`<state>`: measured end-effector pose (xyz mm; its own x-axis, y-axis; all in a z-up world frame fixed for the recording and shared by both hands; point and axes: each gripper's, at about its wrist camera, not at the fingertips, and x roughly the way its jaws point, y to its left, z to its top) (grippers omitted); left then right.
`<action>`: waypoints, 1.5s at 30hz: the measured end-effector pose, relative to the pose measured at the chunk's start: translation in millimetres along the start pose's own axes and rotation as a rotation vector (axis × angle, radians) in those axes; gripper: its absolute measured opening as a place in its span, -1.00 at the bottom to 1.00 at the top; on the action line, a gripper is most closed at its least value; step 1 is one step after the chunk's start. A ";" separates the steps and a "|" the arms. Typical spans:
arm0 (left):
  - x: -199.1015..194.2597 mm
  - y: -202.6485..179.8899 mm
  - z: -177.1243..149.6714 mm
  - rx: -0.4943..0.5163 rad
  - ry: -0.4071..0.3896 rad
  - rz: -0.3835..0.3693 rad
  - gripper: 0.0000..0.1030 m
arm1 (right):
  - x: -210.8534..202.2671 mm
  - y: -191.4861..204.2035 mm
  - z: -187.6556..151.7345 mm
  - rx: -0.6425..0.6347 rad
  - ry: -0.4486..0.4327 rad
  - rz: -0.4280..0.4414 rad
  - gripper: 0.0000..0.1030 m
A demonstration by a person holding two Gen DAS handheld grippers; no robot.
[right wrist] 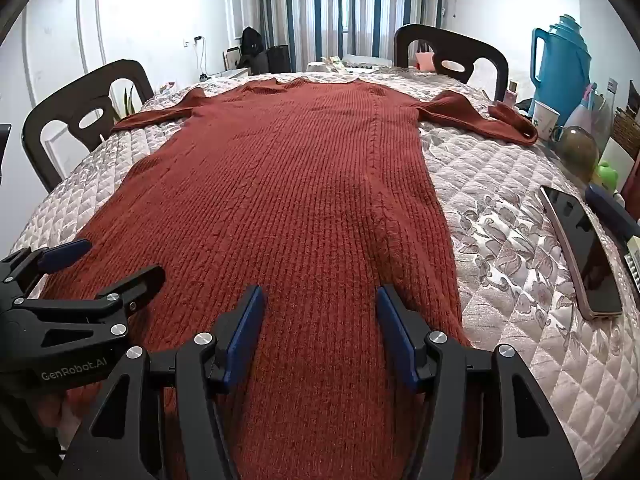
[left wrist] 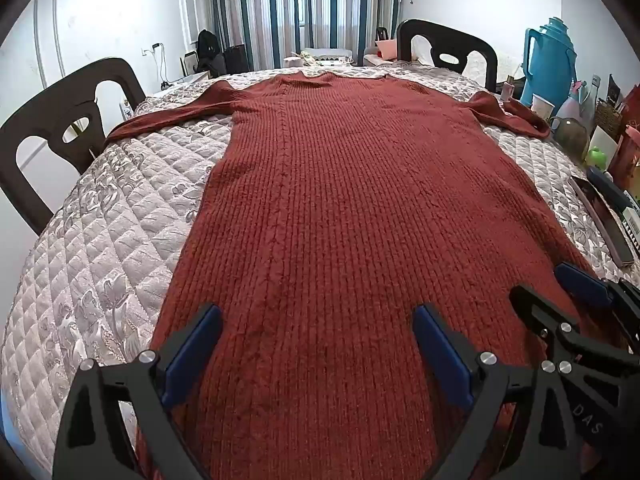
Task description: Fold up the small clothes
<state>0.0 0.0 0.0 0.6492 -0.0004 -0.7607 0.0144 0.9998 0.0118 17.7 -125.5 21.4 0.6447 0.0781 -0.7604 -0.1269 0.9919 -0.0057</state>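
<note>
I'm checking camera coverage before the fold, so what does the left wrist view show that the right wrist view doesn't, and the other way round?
Only the left wrist view shows the left gripper head-on, jaws open over the hem, and more quilted cover on the left side of the sweater.

Only the right wrist view shows the right gripper head-on, open, and the whole phone lying flat on the cover.

Both show the sweater spread flat with sleeves out, two dark chairs, the blue thermos and the curtains.
</note>
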 end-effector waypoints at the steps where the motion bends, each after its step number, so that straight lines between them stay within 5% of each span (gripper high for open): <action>1: -0.1 -0.1 -0.1 0.000 -0.002 0.001 0.90 | 0.1 0.7 -0.5 -0.001 0.000 -0.002 0.14; 45: -2.2 1.4 0.4 0.000 -0.009 0.002 0.90 | -3.4 0.1 -3.5 0.009 -0.021 -0.007 0.14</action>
<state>-1.0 1.4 1.9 0.6561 0.0014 -0.7547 0.0132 0.9998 0.0133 12.8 -126.1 21.7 0.6610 0.0726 -0.7468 -0.1156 0.9933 -0.0057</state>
